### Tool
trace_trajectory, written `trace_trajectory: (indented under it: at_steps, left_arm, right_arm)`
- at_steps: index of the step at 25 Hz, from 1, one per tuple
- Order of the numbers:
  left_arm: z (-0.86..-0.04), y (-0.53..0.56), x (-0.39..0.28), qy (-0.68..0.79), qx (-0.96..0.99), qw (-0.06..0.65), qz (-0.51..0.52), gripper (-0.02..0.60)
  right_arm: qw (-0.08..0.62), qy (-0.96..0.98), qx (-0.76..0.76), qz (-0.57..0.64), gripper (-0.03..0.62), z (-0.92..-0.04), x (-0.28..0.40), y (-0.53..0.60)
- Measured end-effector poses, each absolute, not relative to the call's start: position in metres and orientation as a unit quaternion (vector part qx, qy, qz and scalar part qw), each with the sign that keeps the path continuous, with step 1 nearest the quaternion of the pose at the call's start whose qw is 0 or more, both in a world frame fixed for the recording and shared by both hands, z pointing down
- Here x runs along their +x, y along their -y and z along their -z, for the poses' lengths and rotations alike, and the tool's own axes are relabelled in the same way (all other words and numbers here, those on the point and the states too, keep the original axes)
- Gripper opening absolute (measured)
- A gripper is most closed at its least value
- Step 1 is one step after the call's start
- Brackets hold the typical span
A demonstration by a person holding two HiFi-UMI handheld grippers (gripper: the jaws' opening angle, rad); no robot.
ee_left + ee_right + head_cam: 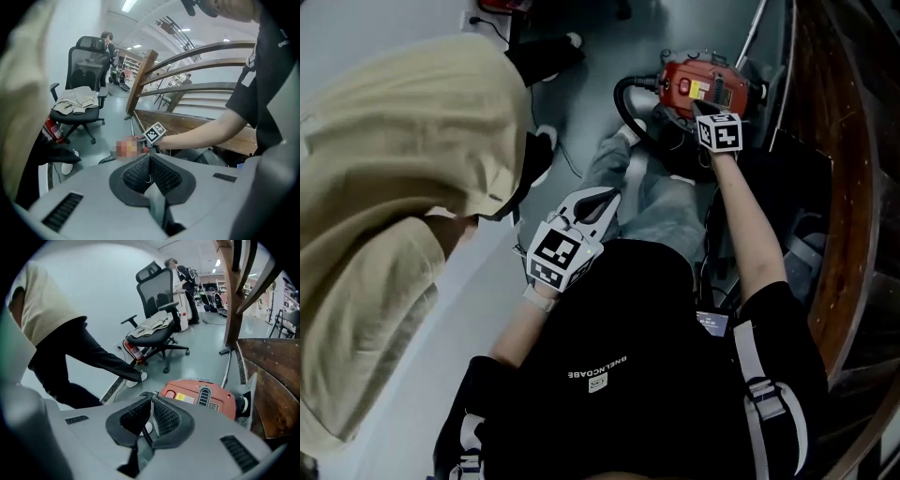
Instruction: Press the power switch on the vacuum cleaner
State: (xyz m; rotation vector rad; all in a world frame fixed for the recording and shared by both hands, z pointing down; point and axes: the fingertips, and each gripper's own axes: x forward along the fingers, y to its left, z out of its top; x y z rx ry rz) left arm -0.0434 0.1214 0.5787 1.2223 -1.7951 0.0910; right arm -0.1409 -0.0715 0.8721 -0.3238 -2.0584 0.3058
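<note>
Black T-shirt (pixel 609 375): is being seen nearest under the head camera, with a person in a beige hood crowding the left side.
Left gripper (pixel 602 199): is being held over the lap, well apart from the machine.
Right gripper (pixel 712 114): is being reached out at arm's length over the red vacuum cleaner (pixel 703 86) that is lying on the grey floor (pixel 581 103).
Left gripper view, jaws: are being held together, with nothing between them; an office chair (pixel 84 93) is being shown well behind.
Right gripper view, jaws: are being held together at the tips, empty, and are being pointed at the canister's near left end.
Round red button (pixel 170 394): is being judged the power switch; it is being shown just beyond the tips, beside a yellow label (pixel 185 399).
Risk, miss: the label or the vent grille (pixel 203 397) is likely being pressed instead if the tips are being brought down slightly to the right.
Risk, slide: the canister is probably being pushed along the floor if the press is being angled sideways.
Risk, snag: the black hose (pixel 628 103) is being left near the approach path.
</note>
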Motion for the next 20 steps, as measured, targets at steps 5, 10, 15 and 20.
trace_trajectory:
  at_steps: [5,10,15,20]
  left_arm:
    - [-0.602,-0.144,-0.046,0.736,0.477,0.480,-0.027,0.015]
    - [-0.623,-0.169,-0.046,0.742,0.449,0.498,-0.011,0.015]
    - [-0.640,-0.186,-0.047,0.743,0.435,0.509,-0.001,0.015]
    - [-0.651,-0.203,-0.046,0.746,0.423,0.515,0.006,0.015]
  right_arm:
    - [0.514,0.840,-0.133,-0.114,0.029,-0.909,-0.153,0.060]
    - [0.537,0.828,-0.130,-0.097,0.029,-0.944,-0.164,0.052]
    - [0.557,0.819,-0.109,-0.085,0.029,-0.975,-0.174,0.054]
    - [0.570,0.811,-0.102,-0.079,0.029,-0.996,-0.175,0.051]
